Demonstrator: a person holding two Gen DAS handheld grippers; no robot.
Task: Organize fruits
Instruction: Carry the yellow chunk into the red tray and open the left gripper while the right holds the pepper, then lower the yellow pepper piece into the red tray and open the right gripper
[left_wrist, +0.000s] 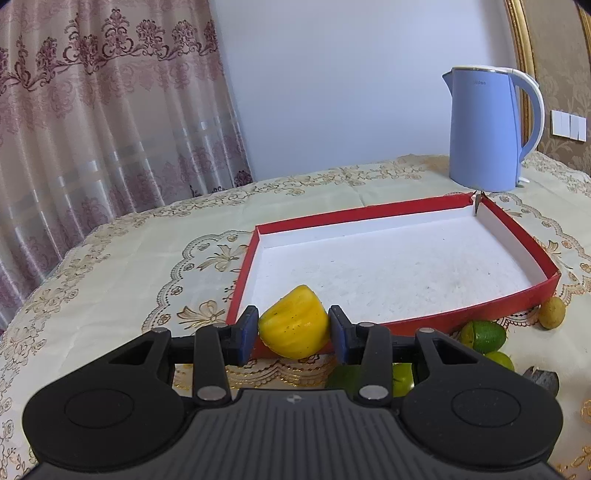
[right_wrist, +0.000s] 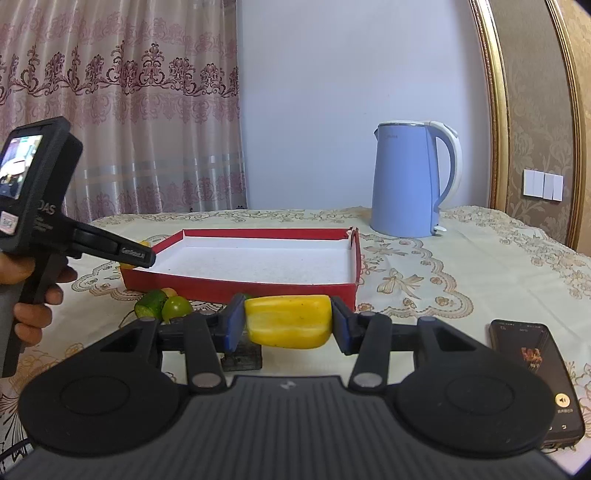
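1. Left claw (left_wrist: 293, 330) grips a rounded, glossy yellow fruit piece (left_wrist: 293, 325) between blue pads, at the near-left corner of the red tray (left_wrist: 406, 208).
2. Right claw (right_wrist: 288, 326) clamps a blocky yellow fruit chunk (right_wrist: 288, 321), long axis running pad to pad, before the tray's near wall.
3. Tray: shallow cardboard, white speckled floor; lace-patterned cloth covers the worktop (left_wrist: 129, 258).
4. Only the right view shows a hand (right_wrist: 33, 295) and a phone (right_wrist: 535, 376); only the left shows a small brownish fruit (left_wrist: 551, 312).
5. Green limes (right_wrist: 164, 304) lie near the tray; blue kettle (left_wrist: 487, 129) stands behind.
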